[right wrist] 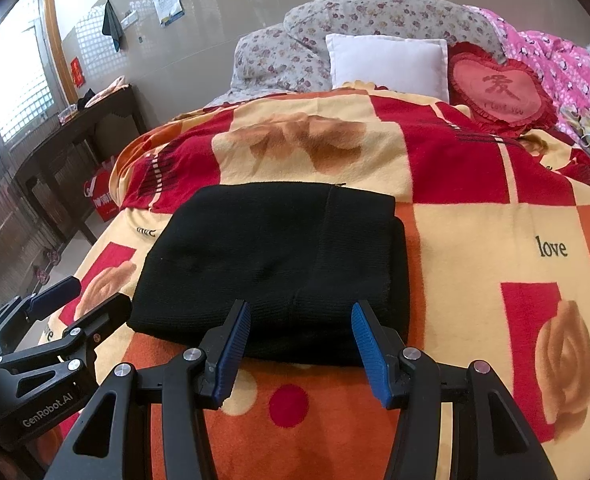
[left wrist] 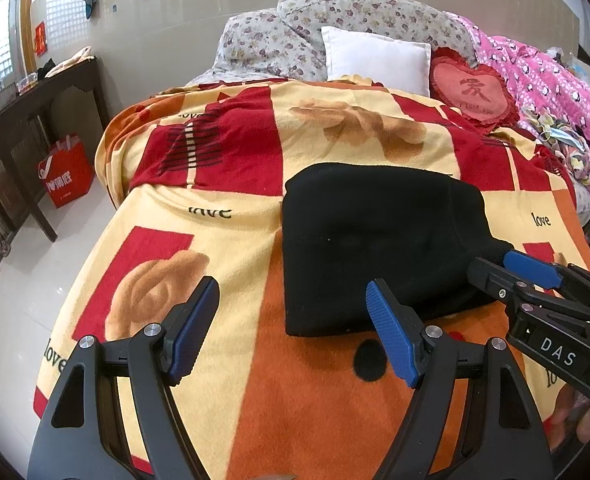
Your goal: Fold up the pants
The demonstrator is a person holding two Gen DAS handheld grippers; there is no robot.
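The black pants [left wrist: 379, 244] lie folded into a compact rectangle on the patterned blanket [left wrist: 223, 240]; they also show in the right wrist view [right wrist: 279, 264]. My left gripper [left wrist: 293, 316] is open and empty, just in front of and to the left of the pants' near edge. My right gripper [right wrist: 301, 332] is open and empty, its fingertips at the pants' near edge. The right gripper also shows in the left wrist view [left wrist: 507, 268] at the pants' right corner, and the left gripper shows in the right wrist view [right wrist: 83, 300] beside their left corner.
The blanket [right wrist: 475, 232] covers the bed. Floral pillows [left wrist: 335, 20], a white pillow [left wrist: 375, 58], a red heart cushion [left wrist: 475, 92] and pink bedding [left wrist: 547, 88] lie at the head. A dark table [left wrist: 35, 108] and a red bag [left wrist: 67, 172] stand left of the bed on the tiled floor.
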